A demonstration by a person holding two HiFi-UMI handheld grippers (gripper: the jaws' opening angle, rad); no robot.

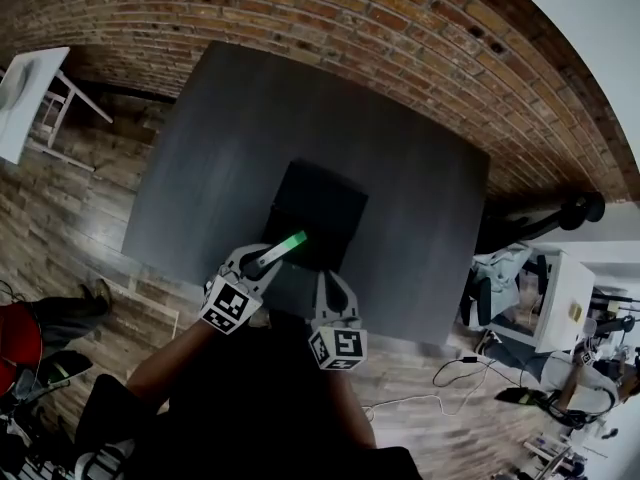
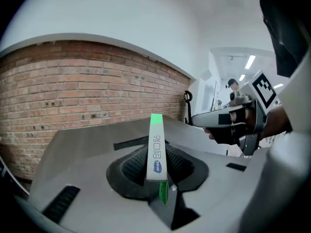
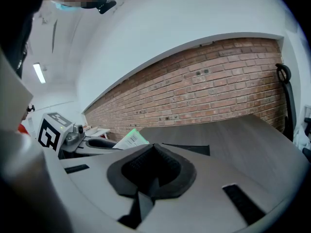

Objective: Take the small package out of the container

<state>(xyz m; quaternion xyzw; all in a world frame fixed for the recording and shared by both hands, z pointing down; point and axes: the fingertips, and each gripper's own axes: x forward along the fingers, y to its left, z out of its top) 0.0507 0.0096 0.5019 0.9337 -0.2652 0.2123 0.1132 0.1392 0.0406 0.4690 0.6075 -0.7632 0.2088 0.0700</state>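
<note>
The small package (image 2: 156,149) is being pinched by its near end in the jaws of the left gripper (image 1: 258,264) and held over the black container (image 1: 322,206) (clear of it, by the look), ready for carrying aside. The right gripper (image 1: 329,280), jaws closed on nothing, is being kept alongside the left, both being angled slightly downward.

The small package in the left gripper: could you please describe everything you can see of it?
The small package is a slim, long, cardboard-looking carton, pale grey-white with printed characters, a blue oval logo and a bright green far end. The left gripper clamps its lower end, so it juts out along the jaws. In the head view it hangs over the near edge of the black container; nothing else seems to touch it.
</note>
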